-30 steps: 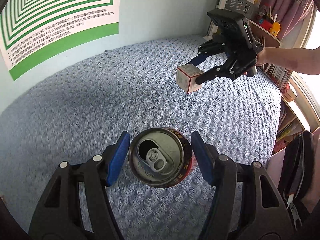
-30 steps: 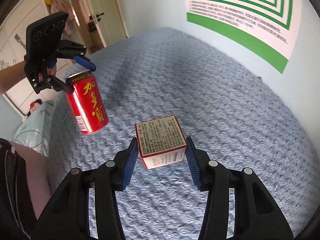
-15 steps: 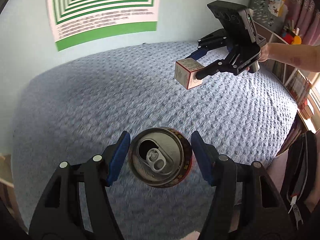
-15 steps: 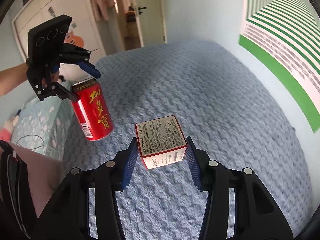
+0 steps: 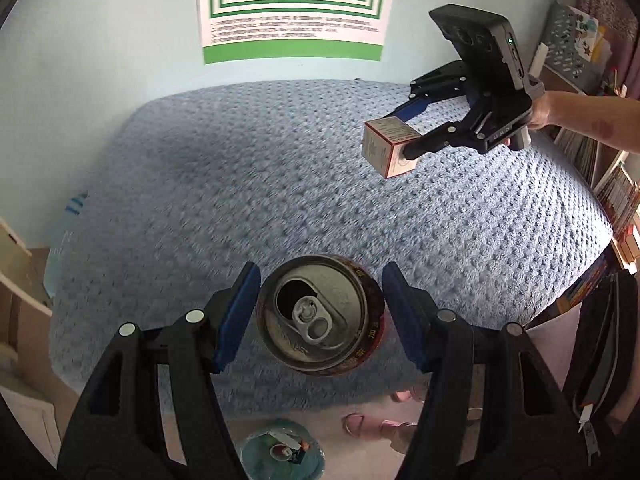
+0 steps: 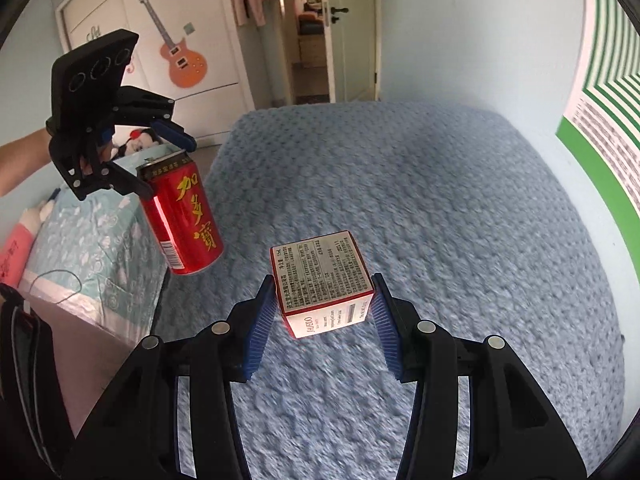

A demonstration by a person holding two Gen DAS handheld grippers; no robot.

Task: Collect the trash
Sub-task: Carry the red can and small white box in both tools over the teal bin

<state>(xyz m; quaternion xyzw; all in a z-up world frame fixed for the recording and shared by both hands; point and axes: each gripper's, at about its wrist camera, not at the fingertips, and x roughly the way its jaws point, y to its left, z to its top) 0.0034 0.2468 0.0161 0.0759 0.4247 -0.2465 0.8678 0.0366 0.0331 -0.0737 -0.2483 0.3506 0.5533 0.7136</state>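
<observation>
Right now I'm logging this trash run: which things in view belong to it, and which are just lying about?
Part of the job:
red can in left gripper
small box in right gripper
bin on the floor, probably

Lying about:
wall poster
books
plush toy

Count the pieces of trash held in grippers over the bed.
2: a red can in the left gripper, a small box in the right gripper.
</observation>
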